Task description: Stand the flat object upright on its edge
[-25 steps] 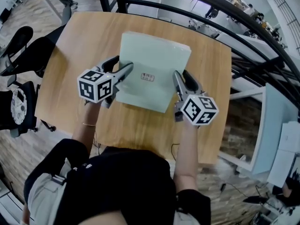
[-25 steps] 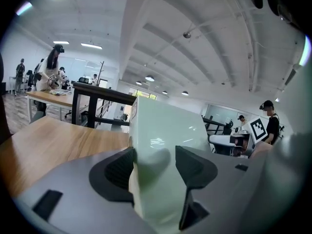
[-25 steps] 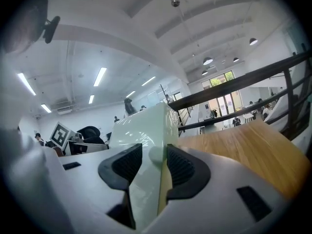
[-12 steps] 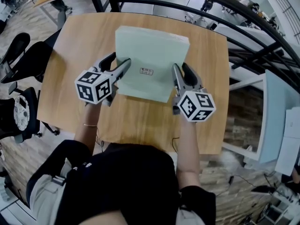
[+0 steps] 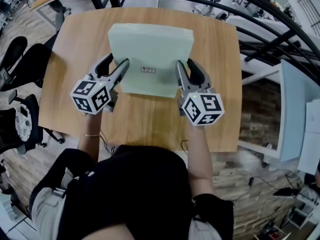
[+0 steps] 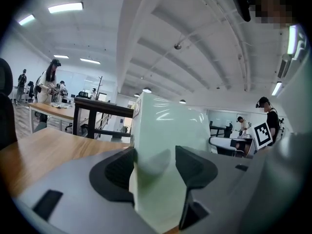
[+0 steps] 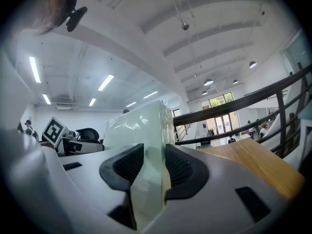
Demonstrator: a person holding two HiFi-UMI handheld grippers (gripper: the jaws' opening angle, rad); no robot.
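Note:
The flat object is a pale green box (image 5: 150, 54) with a small label on its face, held over the wooden table (image 5: 215, 44). My left gripper (image 5: 116, 63) clamps its left edge and my right gripper (image 5: 185, 64) clamps its right edge. In the left gripper view the box (image 6: 165, 126) rises steeply from between the jaws of the left gripper (image 6: 155, 165). In the right gripper view the box's edge (image 7: 141, 123) sits between the dark pads of the right gripper (image 7: 153, 167), whose jaws are closing on it. Whether the box's lower edge touches the table is hidden.
Black railing bars (image 5: 260, 39) curve past the table's far and right sides. Office chairs (image 5: 20, 59) stand left of the table, and a white panel (image 5: 295, 109) is at the right. Bare tabletop shows on either side of the box.
Both grippers and the box have moved away from the person and a little left. The box has turned square to the table's edges and now looks shorter from above.

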